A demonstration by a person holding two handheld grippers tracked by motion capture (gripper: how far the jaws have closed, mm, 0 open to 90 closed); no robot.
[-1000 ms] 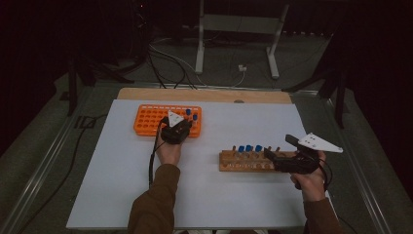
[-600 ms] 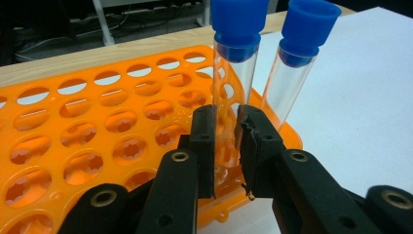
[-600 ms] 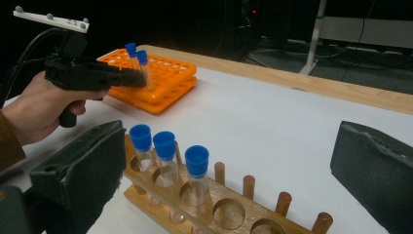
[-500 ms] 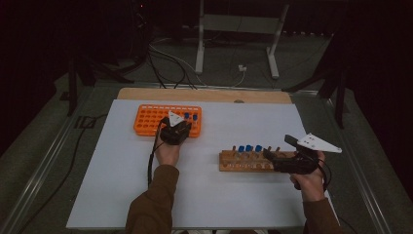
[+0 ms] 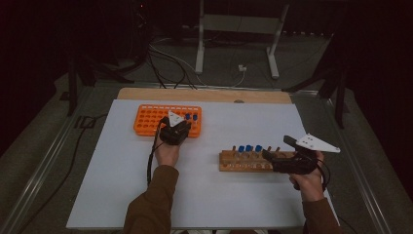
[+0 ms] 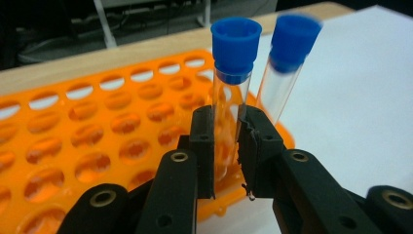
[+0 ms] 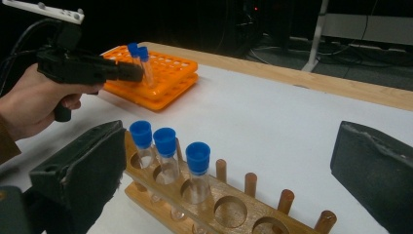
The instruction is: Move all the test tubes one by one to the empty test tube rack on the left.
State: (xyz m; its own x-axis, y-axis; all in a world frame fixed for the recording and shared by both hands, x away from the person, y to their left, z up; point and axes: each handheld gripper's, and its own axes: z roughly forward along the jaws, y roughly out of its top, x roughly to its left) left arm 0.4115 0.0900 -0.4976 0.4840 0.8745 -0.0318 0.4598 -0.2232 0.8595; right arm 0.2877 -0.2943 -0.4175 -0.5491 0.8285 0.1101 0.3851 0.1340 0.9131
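**Tube clamped at the orange rack, wooden rack framed by wide jaws**

At the far left of the white table top (image 5: 122,185), your left gripper (image 6: 226,146) has its jaws pressed on the clear glass of a blue-capped test tube (image 6: 233,83). That tube stands upright in a hole near the right end of the orange rack (image 6: 87,146), and a second blue-capped tube (image 6: 287,63) stands just beside it, one hole farther on. From above, your left hand (image 5: 167,152) sits at the near edge of the same rack (image 5: 151,119).

Off to the right, your right gripper (image 7: 229,165) has its jaws spread wide with nothing between the pads. They sit at the right end of the wooden rack (image 7: 229,207). Three blue-capped tubes (image 7: 165,146) stand in a row at one end of that rack, with empty holes beside them. The two racks lie well apart on the sheet.
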